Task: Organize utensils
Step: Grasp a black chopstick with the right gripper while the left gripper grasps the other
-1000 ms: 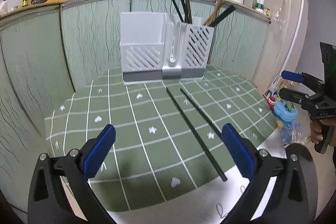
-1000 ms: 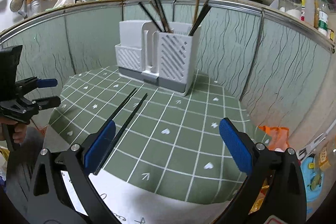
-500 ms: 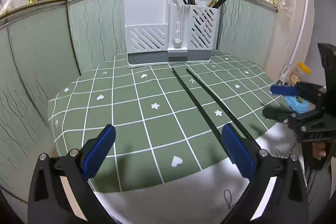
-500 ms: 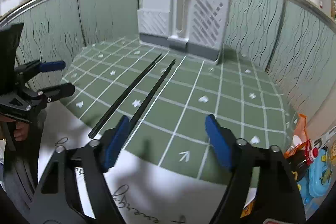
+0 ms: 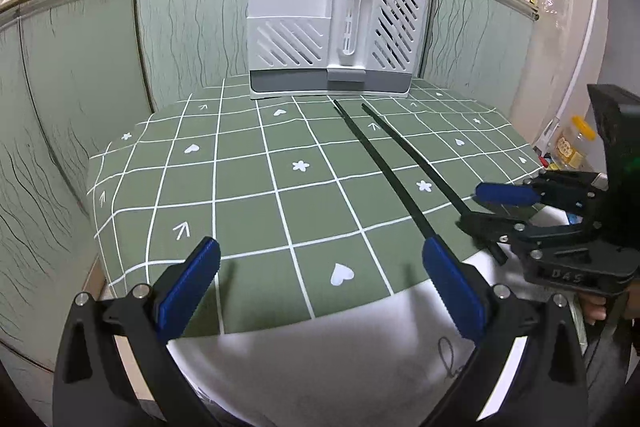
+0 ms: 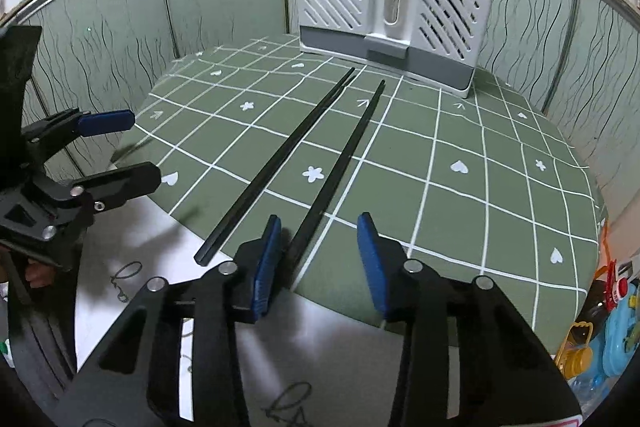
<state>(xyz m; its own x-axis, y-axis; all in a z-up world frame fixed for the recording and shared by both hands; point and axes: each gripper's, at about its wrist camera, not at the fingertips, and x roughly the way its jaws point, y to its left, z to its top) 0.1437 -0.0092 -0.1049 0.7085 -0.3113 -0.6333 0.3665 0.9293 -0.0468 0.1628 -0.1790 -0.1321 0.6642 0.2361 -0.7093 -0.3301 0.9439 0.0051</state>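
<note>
Two black chopsticks lie side by side on the green checked cloth, pointing at the white utensil holder [image 5: 332, 35] [image 6: 396, 7]. The left chopstick [image 6: 280, 159] [image 5: 380, 171] lies free. The near end of the right chopstick [image 6: 344, 155] [image 5: 420, 163] sits between the fingers of my right gripper [image 6: 320, 259], which is open around it, jaws partly narrowed. My left gripper [image 5: 320, 287] is open and empty over the cloth's near edge. Several chopsticks stand in the holder's right compartment.
Green panelled walls enclose the table [image 5: 240, 187] at the back and sides. A white sheet [image 5: 320, 367] covers the table's near edge. Pots and jars sit on the ledge behind. Toys and bottles [image 6: 600, 327] lie on the floor at the right.
Both grippers have dropped lower and closer to the table. My right gripper moved in over the right chopstick's near end and its jaws narrowed around it.
</note>
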